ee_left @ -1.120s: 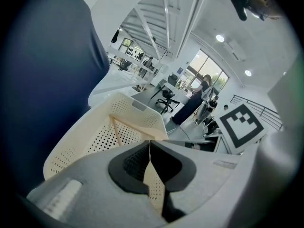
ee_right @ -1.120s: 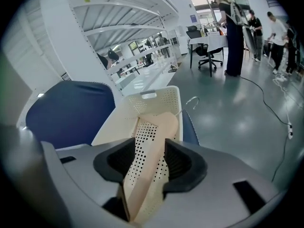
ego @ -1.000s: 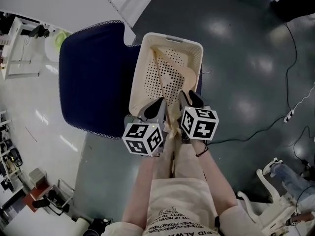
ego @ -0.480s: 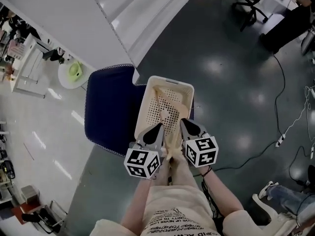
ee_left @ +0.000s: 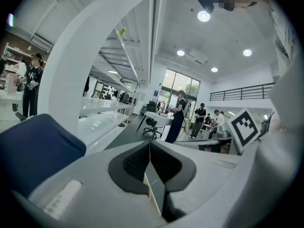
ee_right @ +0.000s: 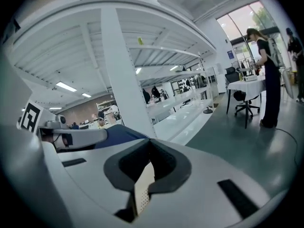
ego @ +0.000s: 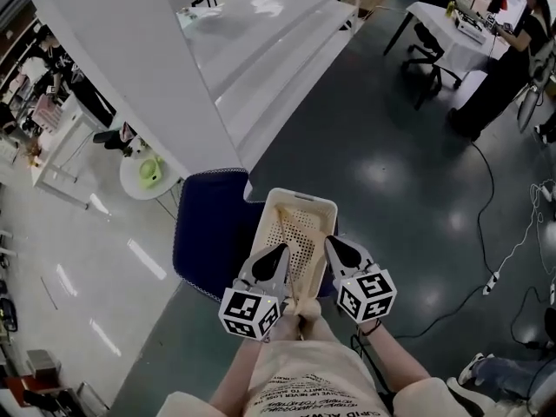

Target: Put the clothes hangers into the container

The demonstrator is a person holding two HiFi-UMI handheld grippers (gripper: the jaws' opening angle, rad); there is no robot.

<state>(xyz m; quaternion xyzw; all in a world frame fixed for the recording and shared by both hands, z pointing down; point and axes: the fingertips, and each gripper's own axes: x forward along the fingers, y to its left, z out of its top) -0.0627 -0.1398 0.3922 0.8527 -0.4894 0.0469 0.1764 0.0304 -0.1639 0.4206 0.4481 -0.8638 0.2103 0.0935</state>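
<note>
**A:** Where are the hangers relative to your grippers?

**B:** They're inside the basket (ego: 304, 196), past both sets of jaws. I read the hangers (ego: 283, 217) as pale strips on the perforated floor. Their colour is close to the basket's, so I can't count them. Their long axis seems to run from the basket's near rim toward its far rim, pointing away from me.

**A:** And what are the grippers doing?

**B:** Both are on the basket's near rim, the left gripper (ego: 271, 261) at the near-left corner and the right gripper (ego: 340, 252) at the near-right. In the left gripper view my jaws are clamped on a thin cream edge, which I take for the basket wall. In the right gripper view the jaws have just closed down on a cream sheet with holes, the same wall.

**A:** So you aren't gripping a hanger?

**B:** No, I'm gripping the basket itself. The hangers lie just beyond the basket's near rim, lower than my fingertips. I judge the left gripper is slightly nearer to them, since the clearest strip lies toward the basket's left wall.

**A:** What's under the basket?

**B:** A navy seat (ego: 204, 233) shows behind its left side. I can't tell whether the basket touches it.
</note>
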